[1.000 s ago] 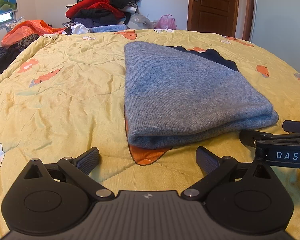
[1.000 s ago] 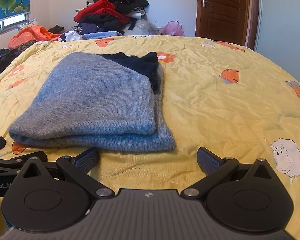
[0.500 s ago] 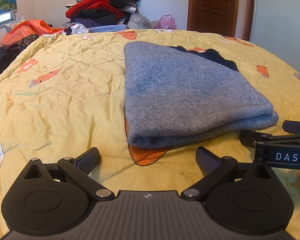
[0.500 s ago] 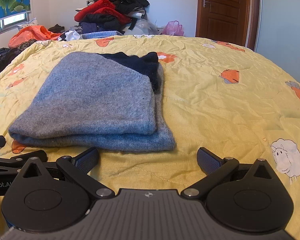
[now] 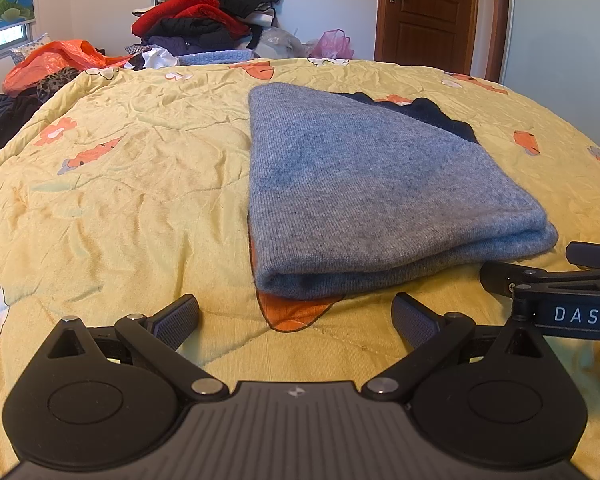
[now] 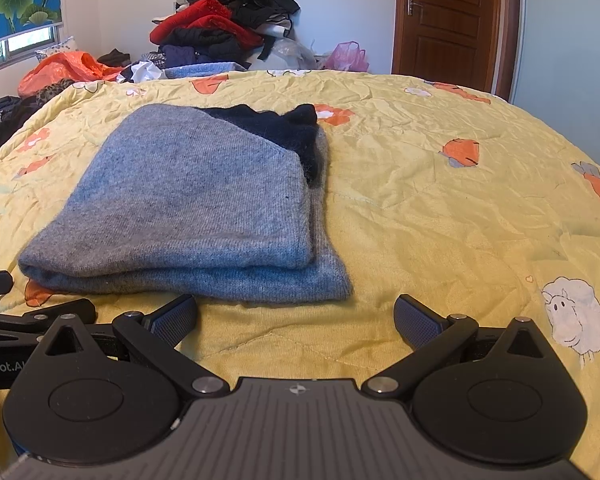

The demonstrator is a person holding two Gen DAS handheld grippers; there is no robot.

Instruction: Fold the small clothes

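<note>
Folded sweater [image 5: 364,184]: heathered grey-blue knit, dark navy section at far end. Bed quilt [image 6: 440,208]: yellow, printed with orange carrots, white flowers, white sheep. Clothes pile [image 6: 228,16]: red, black, navy. Door [image 5: 428,12]: brown wood

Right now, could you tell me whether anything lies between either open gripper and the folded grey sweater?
Nothing visible does. Only bare yellow quilt separates the left gripper and the right gripper from the grey sweater; both are open and empty.
</note>
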